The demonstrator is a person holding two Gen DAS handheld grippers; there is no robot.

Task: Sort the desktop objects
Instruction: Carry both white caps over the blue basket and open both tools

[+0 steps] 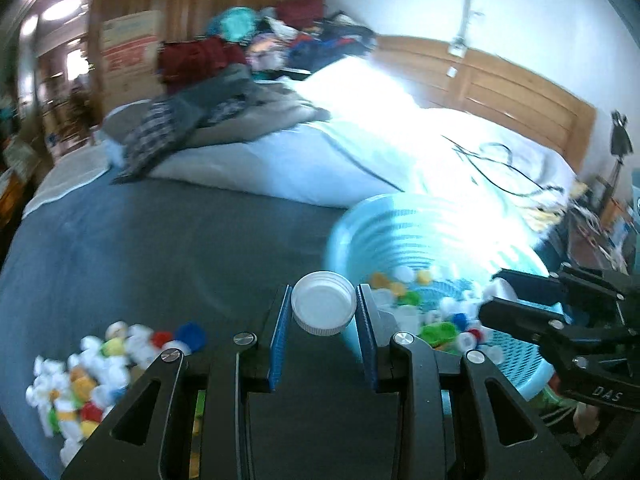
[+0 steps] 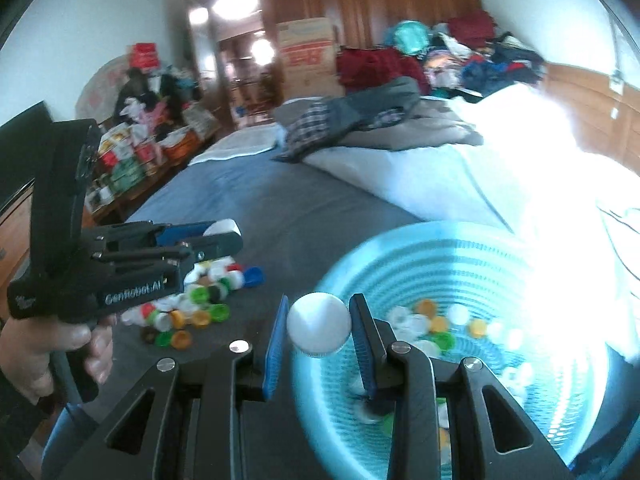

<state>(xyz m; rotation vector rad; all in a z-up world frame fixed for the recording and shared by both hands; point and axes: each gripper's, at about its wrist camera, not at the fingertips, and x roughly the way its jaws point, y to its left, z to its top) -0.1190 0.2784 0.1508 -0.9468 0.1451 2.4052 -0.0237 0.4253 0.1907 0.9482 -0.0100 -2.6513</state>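
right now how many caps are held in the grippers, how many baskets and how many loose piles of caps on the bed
white caps held in grippers: 2, one in the left gripper and one in the right gripper
blue basket: 1
loose pile of caps on the bed: 1
total: 4

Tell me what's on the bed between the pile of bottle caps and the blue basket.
Only bare grey sheet separates the cap pile from the basket, in the right wrist view.
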